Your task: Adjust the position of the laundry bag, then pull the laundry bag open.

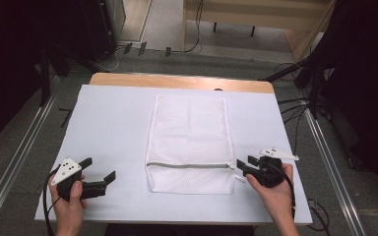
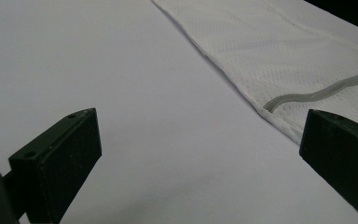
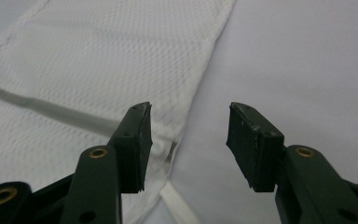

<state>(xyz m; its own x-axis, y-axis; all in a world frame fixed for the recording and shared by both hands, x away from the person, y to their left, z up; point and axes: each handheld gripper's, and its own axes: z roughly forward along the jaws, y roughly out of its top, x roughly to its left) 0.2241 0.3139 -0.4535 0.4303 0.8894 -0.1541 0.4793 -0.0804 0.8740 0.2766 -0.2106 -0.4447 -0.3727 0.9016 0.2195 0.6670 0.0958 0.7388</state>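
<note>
White tabletop — we list one white mesh laundry bag, flat at centre, long axis running away from us, grey zip crosswise near our end. Right gripper, jaws parted, sits just beside the zip's right end; left gripper, jaws wide and empty, rests well apart. Right gripper view adds a white pull tab — unclear from above.

black claws, brass screws, grey plates, cables.
</note>
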